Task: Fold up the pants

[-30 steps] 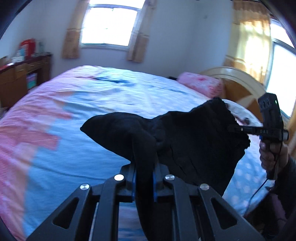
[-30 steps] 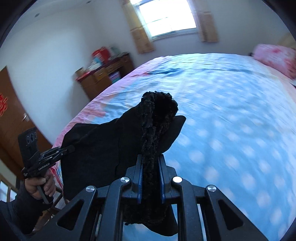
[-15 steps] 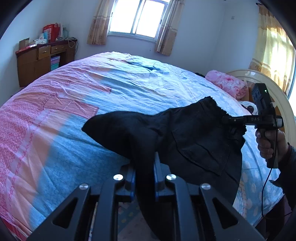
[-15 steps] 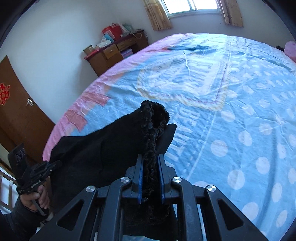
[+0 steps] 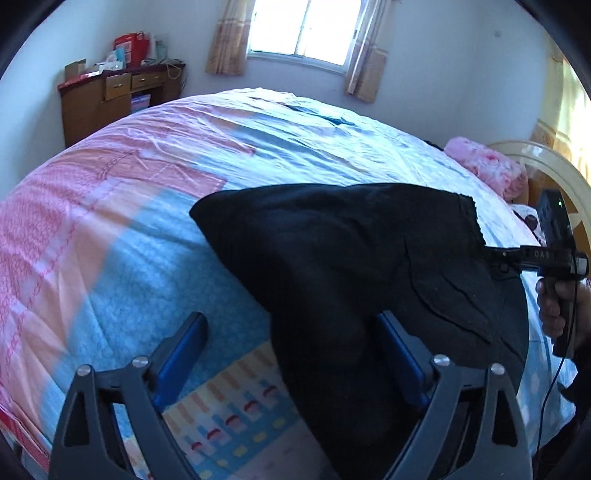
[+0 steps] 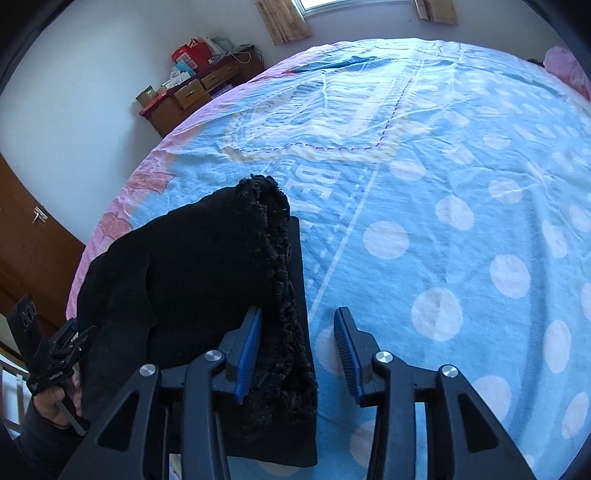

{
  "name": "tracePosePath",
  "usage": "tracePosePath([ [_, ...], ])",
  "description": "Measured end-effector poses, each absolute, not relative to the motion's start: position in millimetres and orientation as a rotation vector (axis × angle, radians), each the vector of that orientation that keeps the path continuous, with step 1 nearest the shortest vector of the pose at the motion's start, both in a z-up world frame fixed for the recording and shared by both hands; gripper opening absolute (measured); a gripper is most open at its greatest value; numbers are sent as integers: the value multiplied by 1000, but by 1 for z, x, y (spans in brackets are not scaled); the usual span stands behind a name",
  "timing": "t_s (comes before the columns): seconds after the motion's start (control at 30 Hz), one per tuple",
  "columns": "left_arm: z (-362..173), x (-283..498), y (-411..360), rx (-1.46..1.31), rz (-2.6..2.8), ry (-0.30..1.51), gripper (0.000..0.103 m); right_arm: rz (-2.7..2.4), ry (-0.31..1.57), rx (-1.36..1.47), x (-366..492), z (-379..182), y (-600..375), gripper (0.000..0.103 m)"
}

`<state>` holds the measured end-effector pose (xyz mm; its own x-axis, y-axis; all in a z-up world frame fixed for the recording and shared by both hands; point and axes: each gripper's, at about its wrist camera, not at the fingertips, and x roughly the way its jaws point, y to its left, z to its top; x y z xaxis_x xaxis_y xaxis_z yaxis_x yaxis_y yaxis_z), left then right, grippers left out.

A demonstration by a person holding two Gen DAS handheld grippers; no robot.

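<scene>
Black pants (image 6: 207, 258) on bedspread (image 6: 461, 184) lettered "BE", both claws agape.

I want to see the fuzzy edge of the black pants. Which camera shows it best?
The right wrist view. The fuzzy waistband lies close up there, between the open jaws. The left wrist view shows mostly smooth black pants, with only a thin frilly edge far off.

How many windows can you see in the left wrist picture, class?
2. One window sits in the far wall between curtains; a second, curtained and sunlit, shows at the right edge. Others may be out of frame.
</scene>
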<state>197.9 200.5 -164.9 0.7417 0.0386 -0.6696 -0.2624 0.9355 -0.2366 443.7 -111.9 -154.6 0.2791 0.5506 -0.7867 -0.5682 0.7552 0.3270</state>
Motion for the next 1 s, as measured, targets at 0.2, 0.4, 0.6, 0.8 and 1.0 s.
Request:
tracePosePath([
  [0.2,-156,187,195,-260,194,737,95,733,1037,16,440,-151,-122,45],
  [0.4,-138,164,188,-247,206,692,95,642,948,6,420,-129,-131,51],
  [0.6,-142,163,152,-208,133,730,95,650,897,-87,373,-118,-128,53],
  [0.8,-162,167,131,-158,128,768,100,586,997,4,382,-147,-150,74],
  [1.0,-149,158,135,-158,139,765,100,535,916,-3,361,-128,-160,74],
])
